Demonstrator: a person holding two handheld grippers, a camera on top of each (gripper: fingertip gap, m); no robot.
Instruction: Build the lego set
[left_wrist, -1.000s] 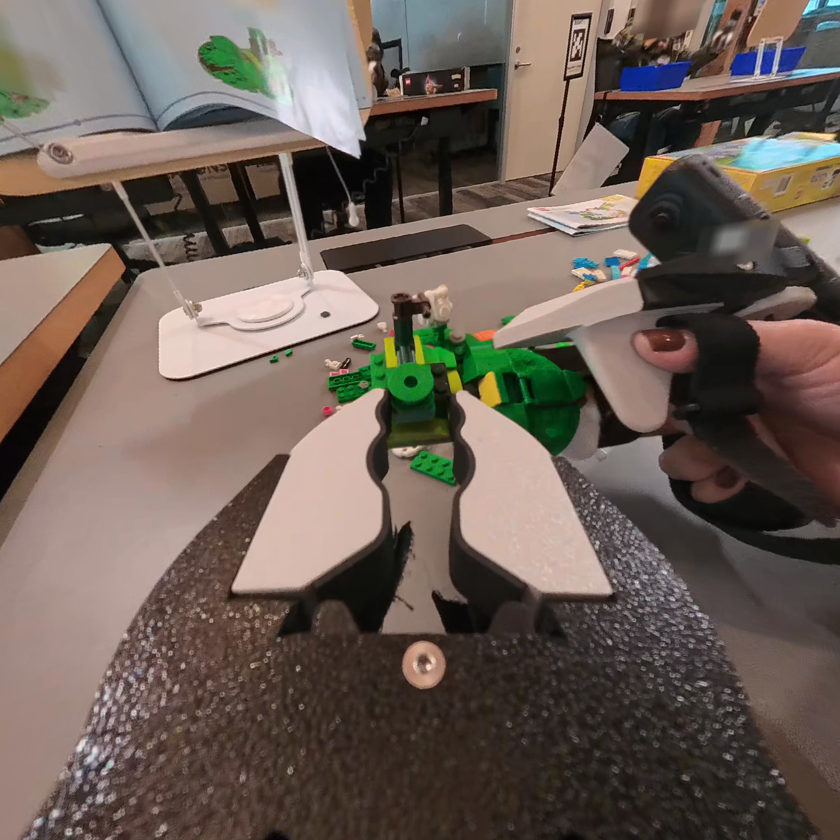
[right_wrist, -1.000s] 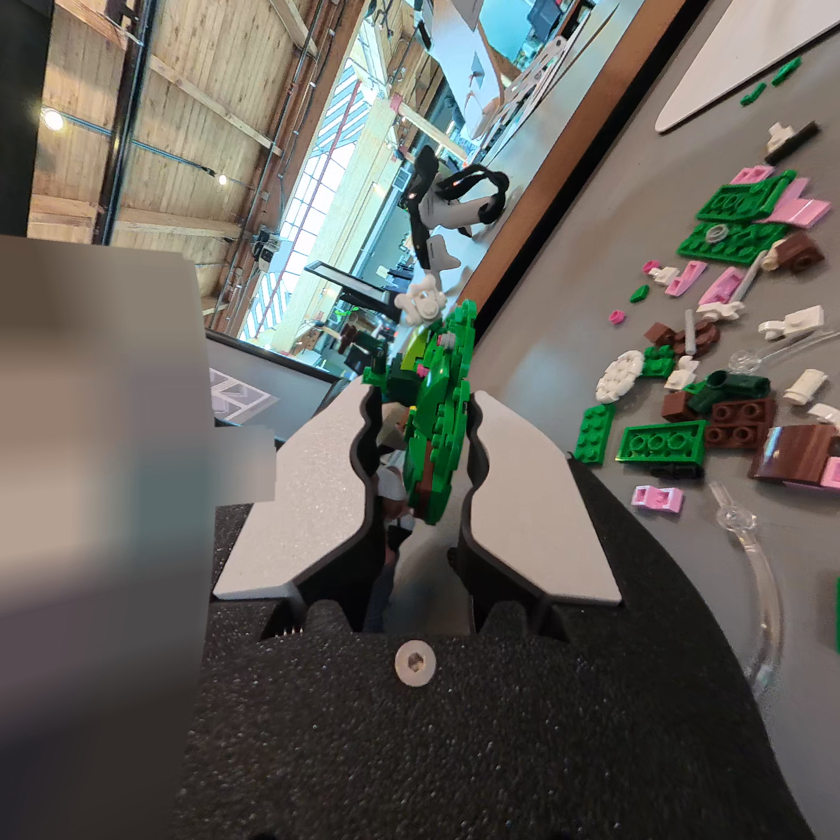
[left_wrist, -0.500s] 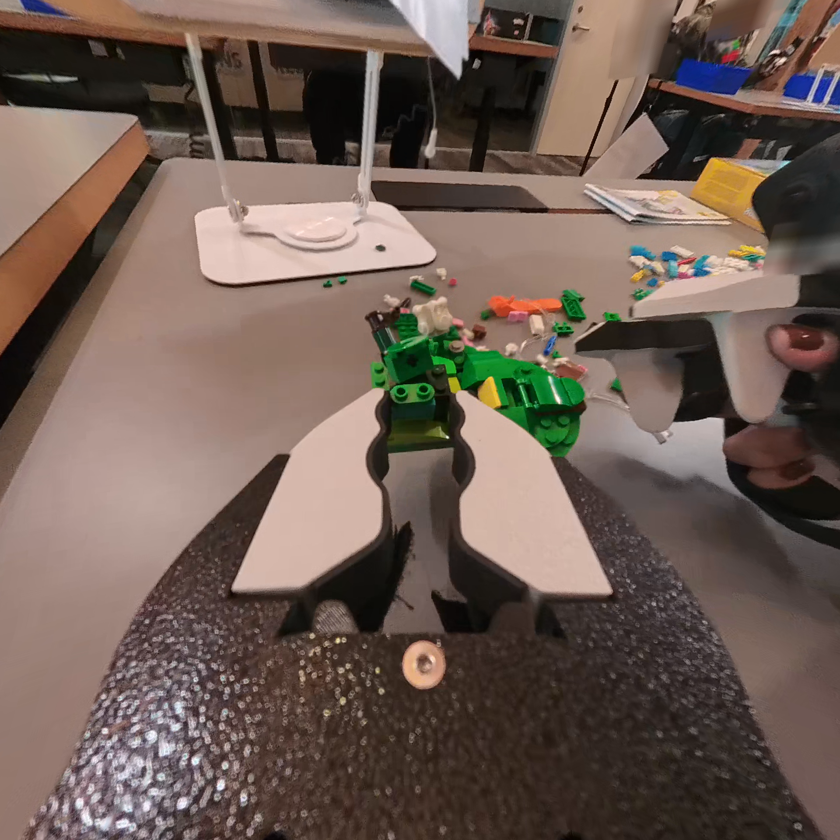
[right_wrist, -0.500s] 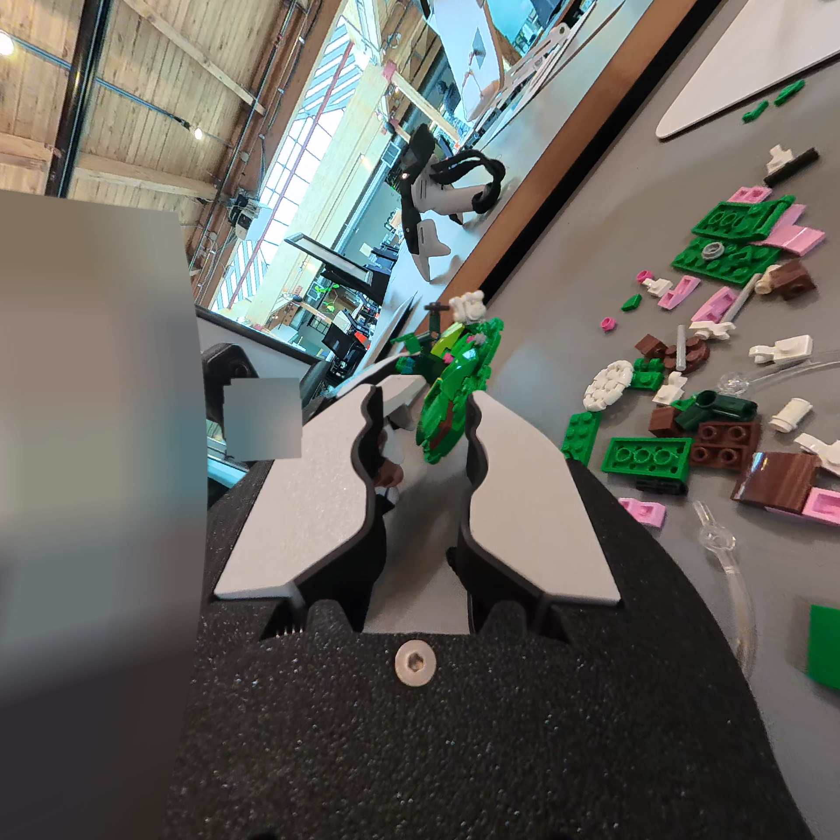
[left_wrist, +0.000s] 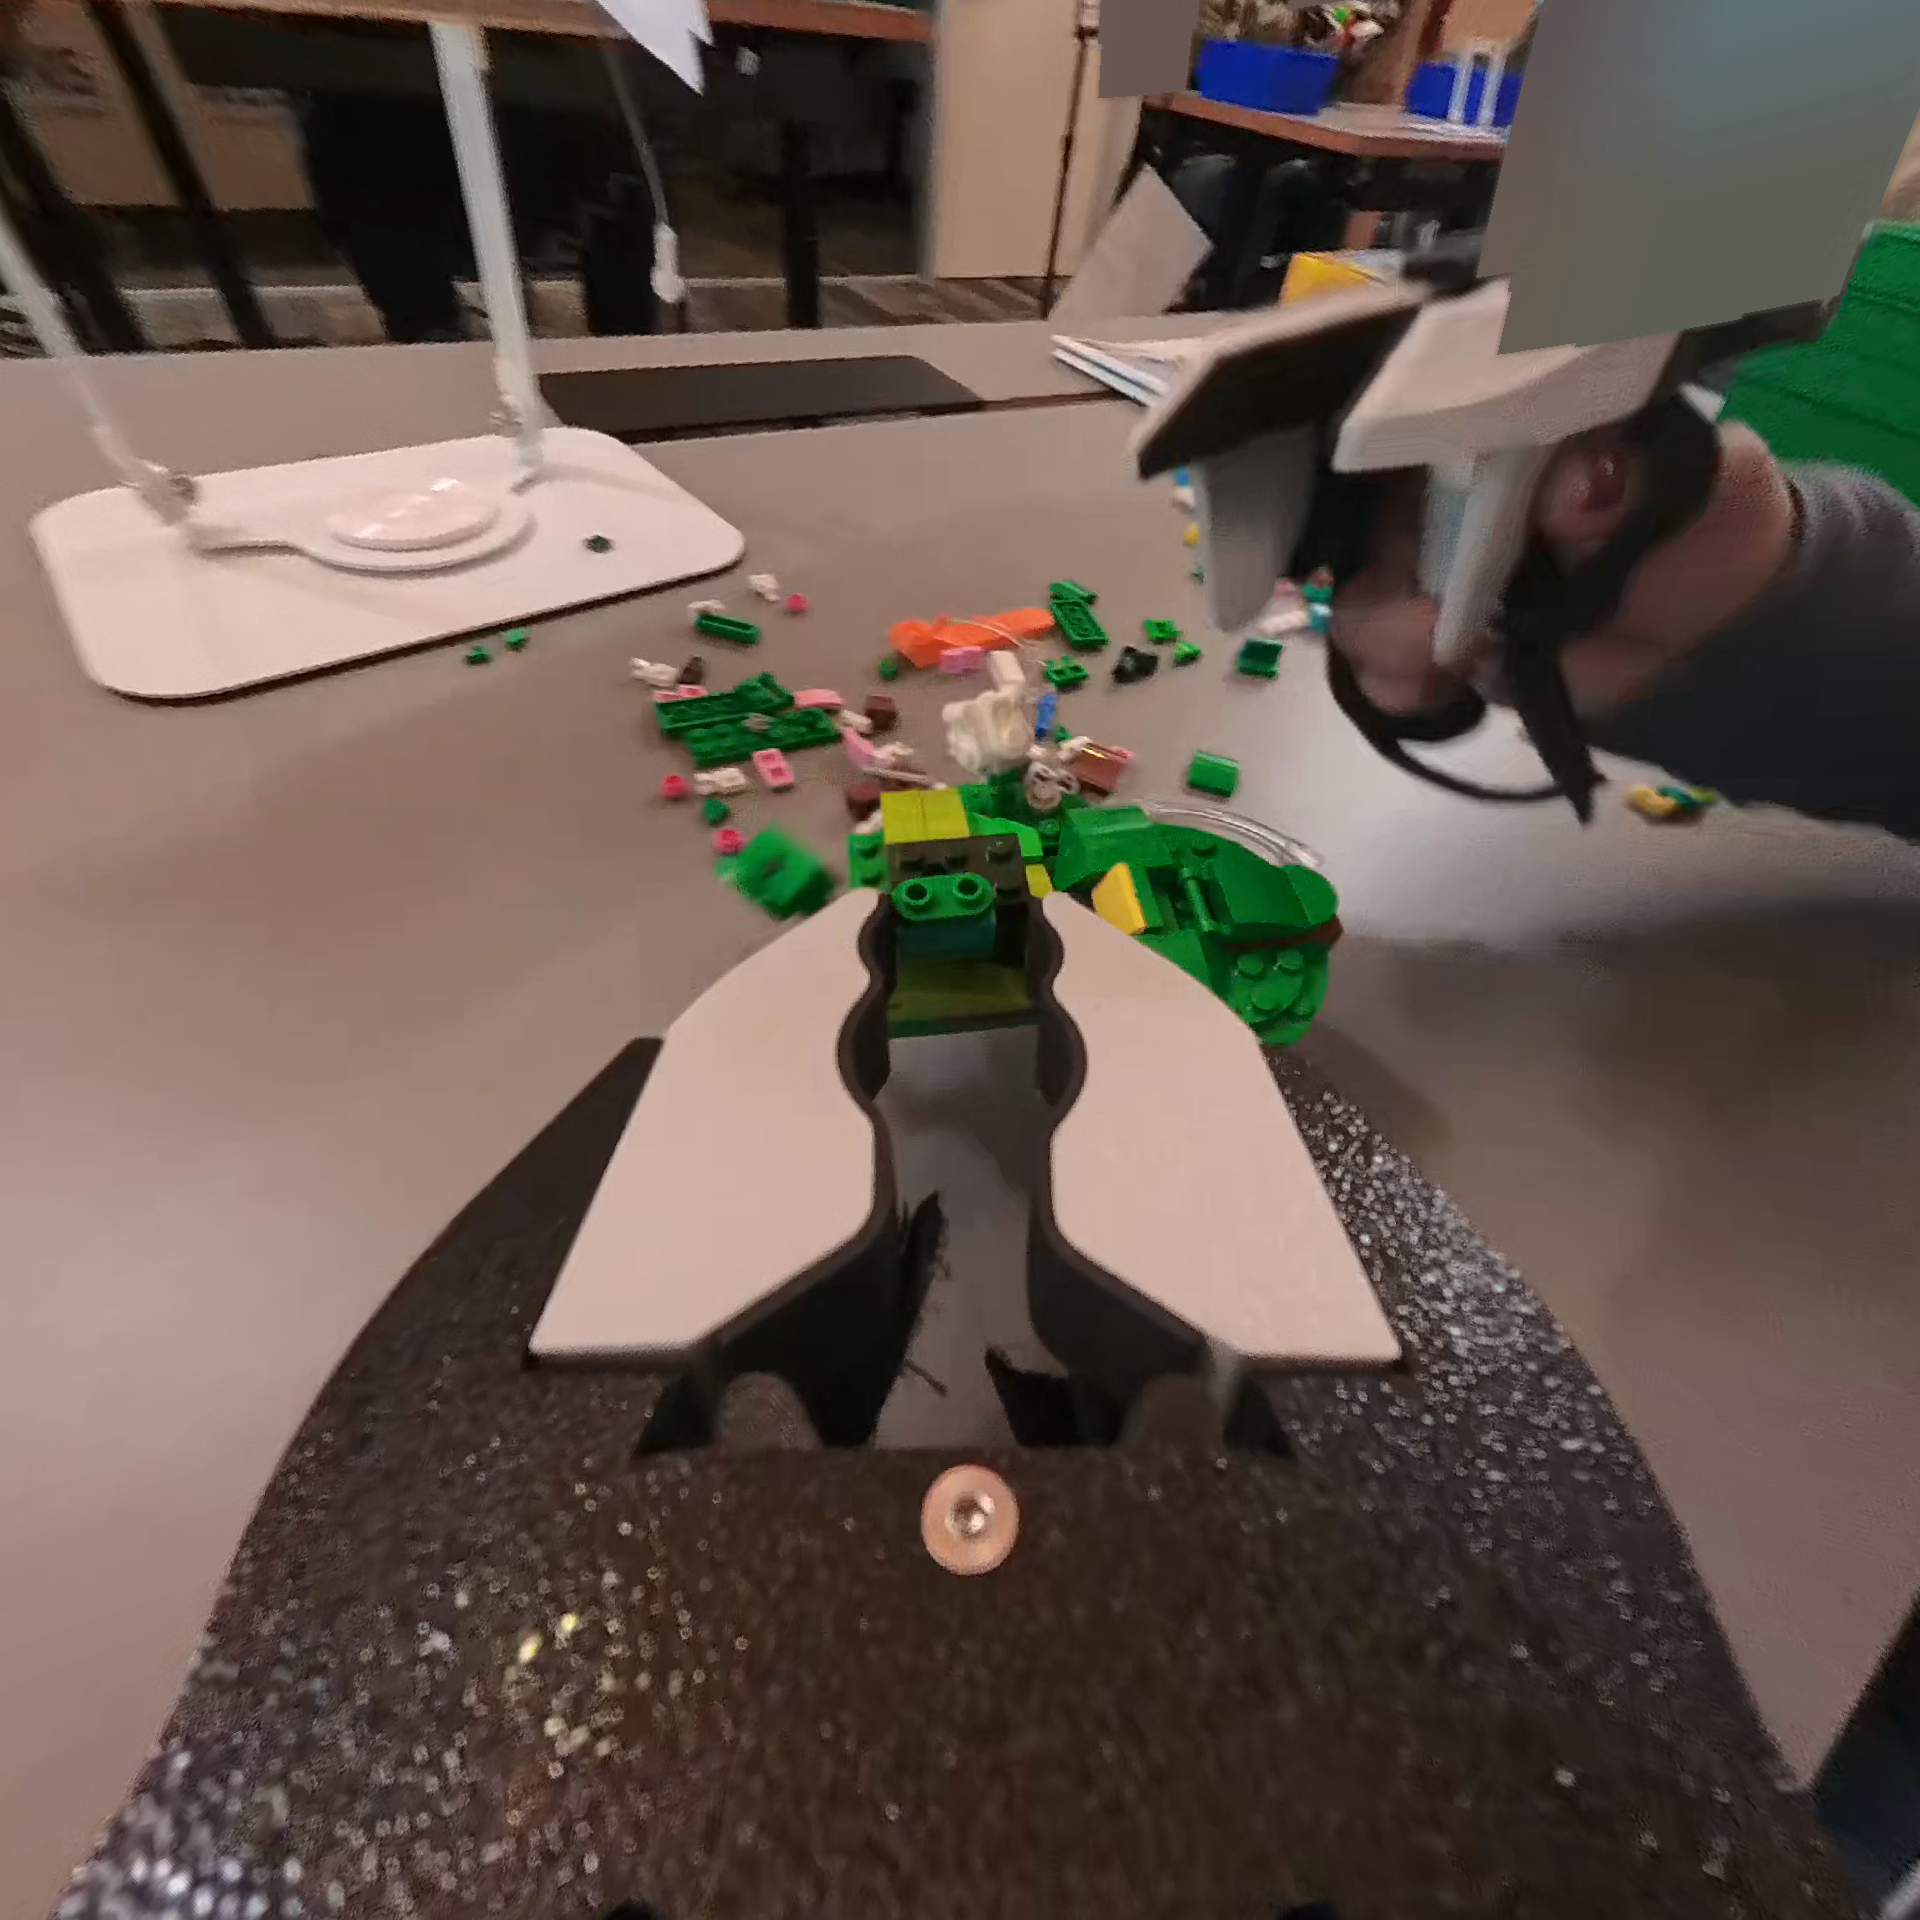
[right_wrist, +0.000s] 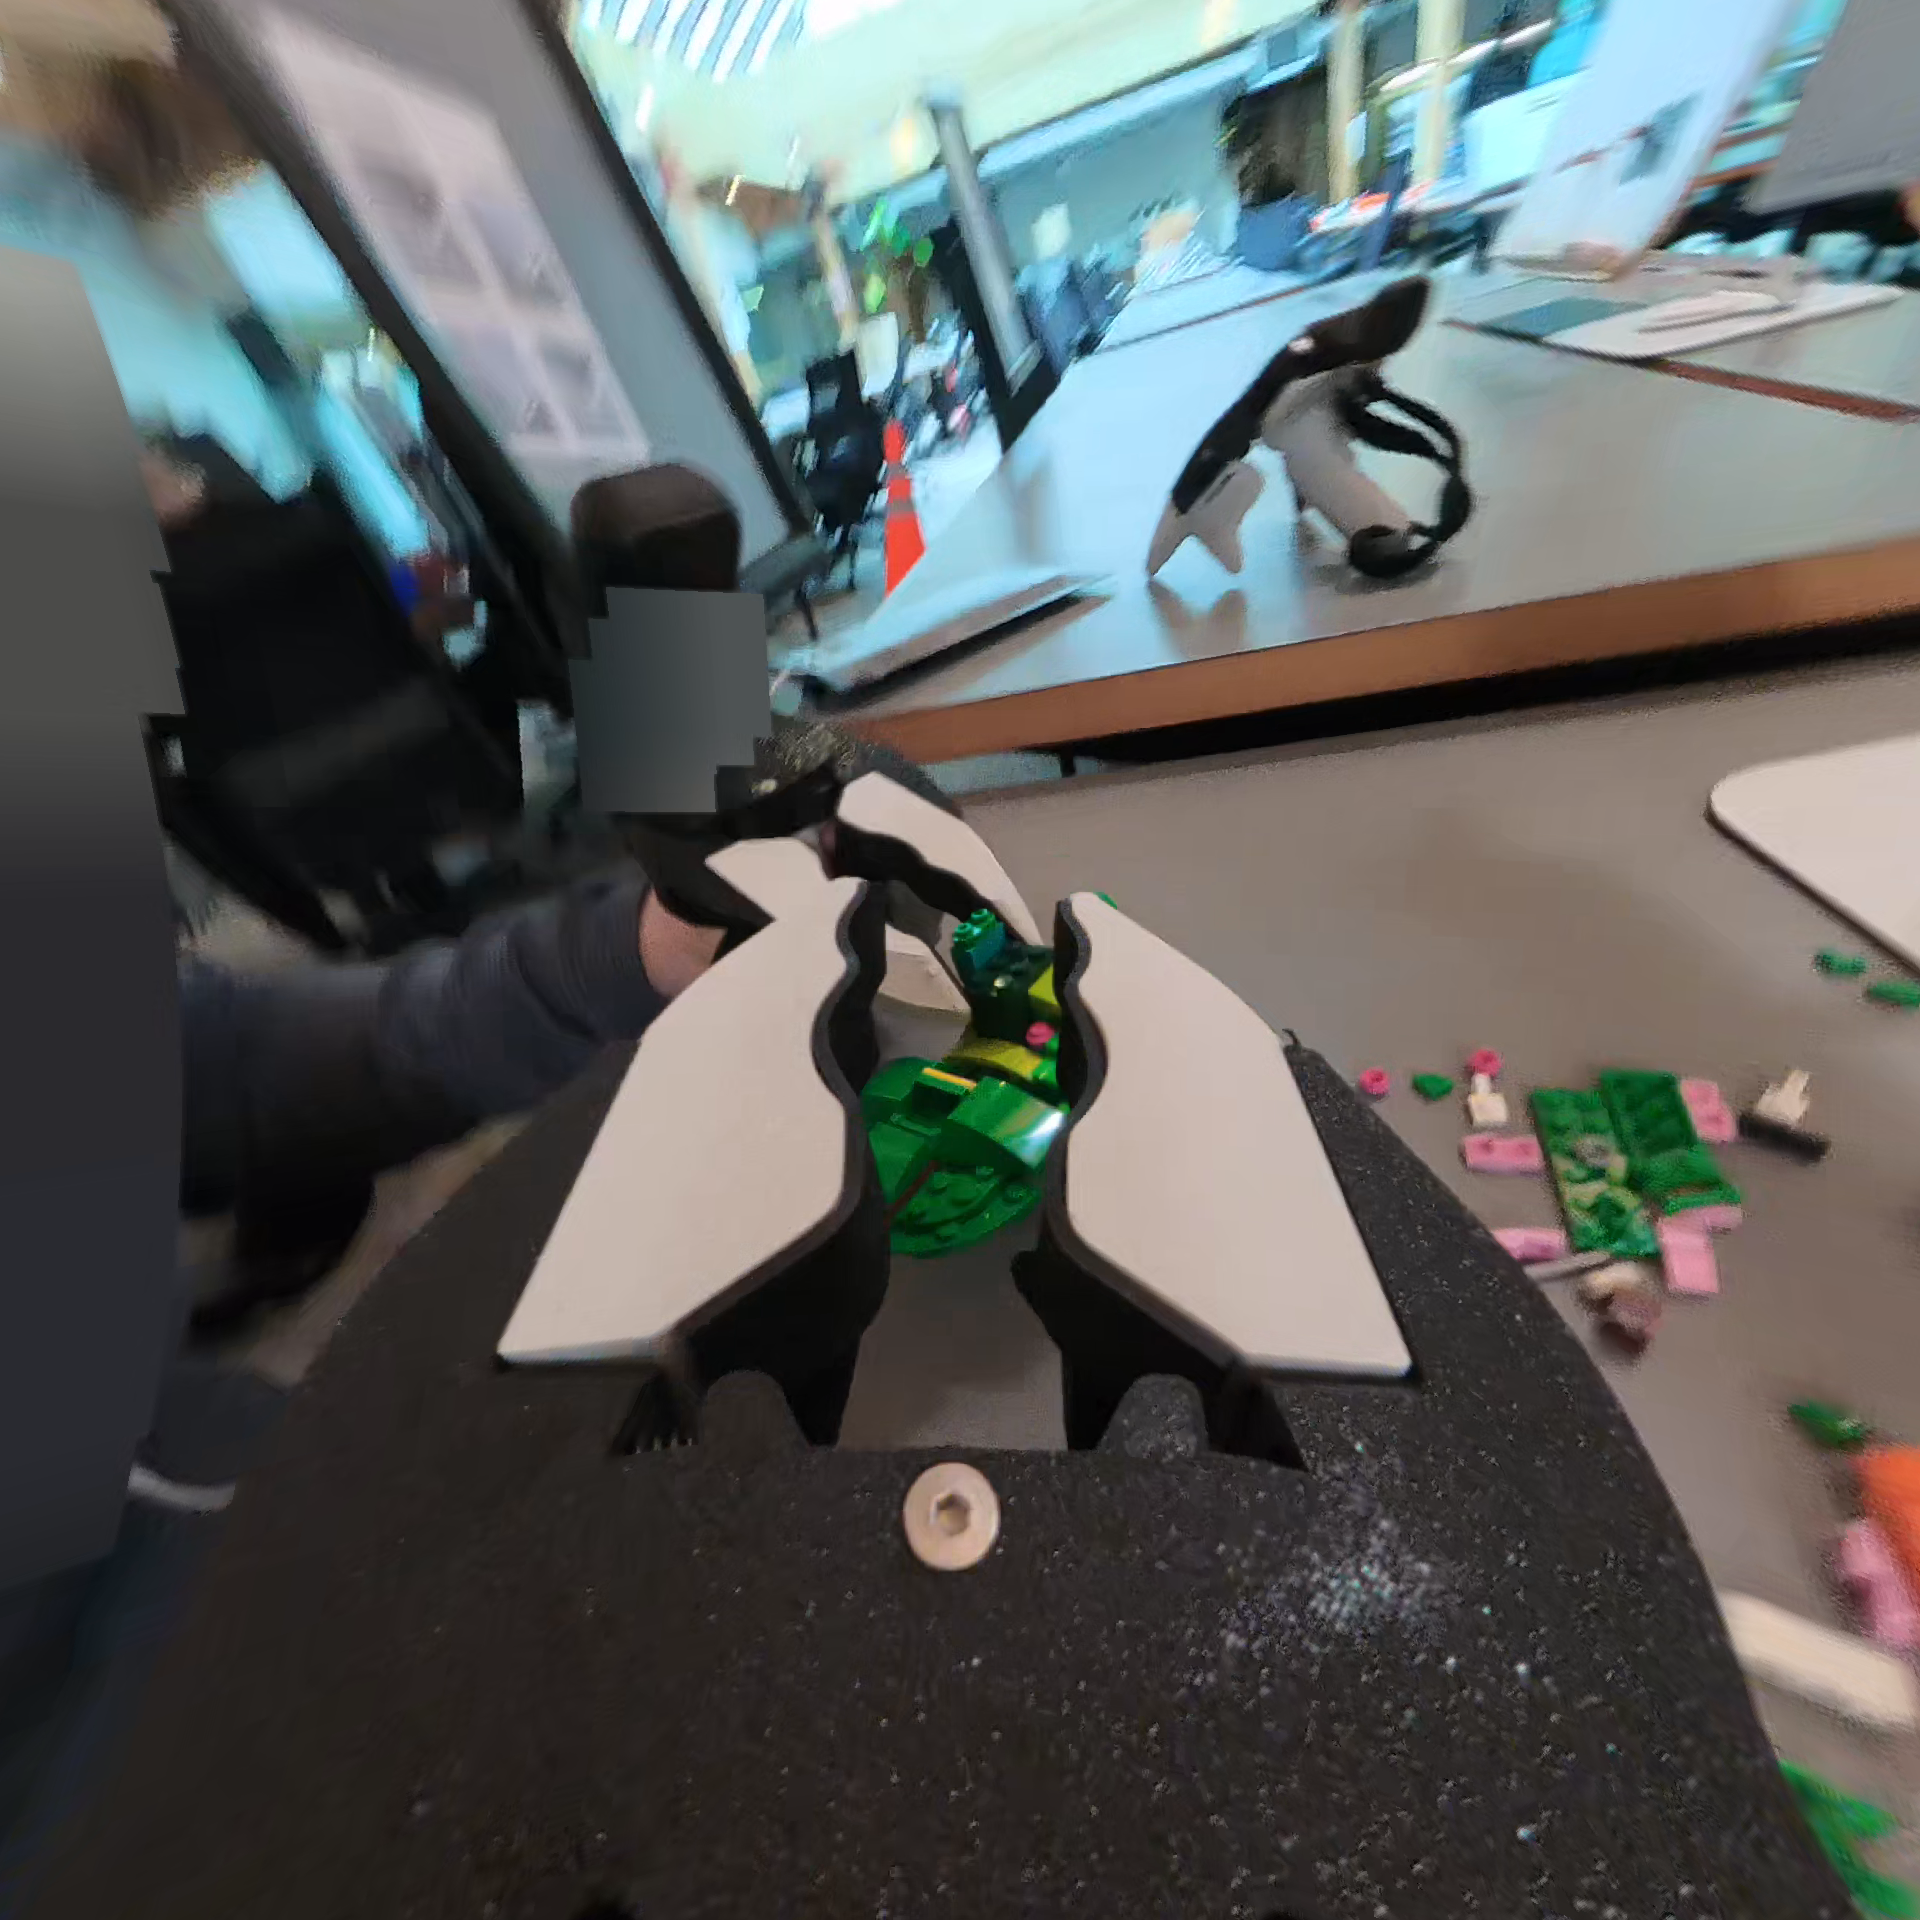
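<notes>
- In the left wrist view, the left gripper (left_wrist: 958, 940) sat at the centre of the frame, its two pale fingers clamped on the near end of the green lego model (left_wrist: 1091, 914).
- The model rested low over the grey table (left_wrist: 312, 935), its rounded green body reaching toward the right of the frame.
- The right gripper (left_wrist: 1340, 520) hung in the upper right of that view, blurred, raised above the table and well apart from the model, with its fingers spread and nothing between them.
- Loose lego pieces (left_wrist: 748, 717) lay scattered across the middle of the frame, beyond the model; an orange piece (left_wrist: 956, 634) lay farther back.
- A white stand base (left_wrist: 384, 561) sat on the table at the upper left.
- In the right wrist view, the right gripper (right_wrist: 961, 914) stood parted, and the model (right_wrist: 966, 1143) showed through the gap below, not touched by it.
- Green plates (right_wrist: 1631, 1153) and pink bits lay at the right of that view.
</notes>
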